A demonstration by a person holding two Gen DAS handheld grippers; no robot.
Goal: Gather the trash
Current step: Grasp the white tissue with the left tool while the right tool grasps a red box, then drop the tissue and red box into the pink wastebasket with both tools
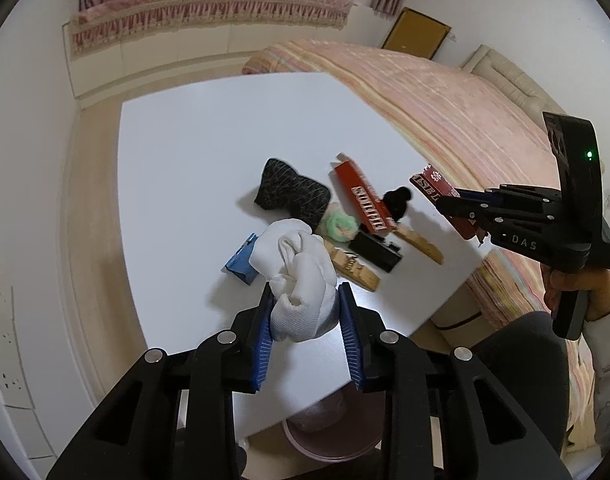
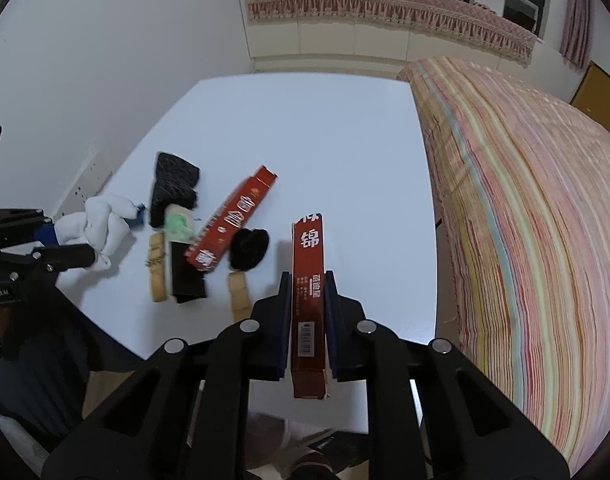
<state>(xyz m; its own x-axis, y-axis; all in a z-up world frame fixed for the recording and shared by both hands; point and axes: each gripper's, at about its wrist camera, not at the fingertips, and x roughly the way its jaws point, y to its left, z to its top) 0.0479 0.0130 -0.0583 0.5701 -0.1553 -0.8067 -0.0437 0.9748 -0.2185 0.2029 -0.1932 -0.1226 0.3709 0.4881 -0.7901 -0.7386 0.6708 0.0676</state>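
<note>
white bench (image 1: 193, 152) by bed (image 2: 525, 208) | your left tongs (image 1: 305, 300) clamped on white tissue wad (image 1: 301, 284) | your right tongs (image 2: 308, 280) pinching red carton (image 2: 308, 300)

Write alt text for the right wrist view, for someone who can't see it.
The right gripper is shut on a narrow dark red box, held above the near edge of a white table. To the left lie a second red box, black cloth and other clutter, with the left gripper closed on a white crumpled tissue. A striped bed fills the right side.
</note>
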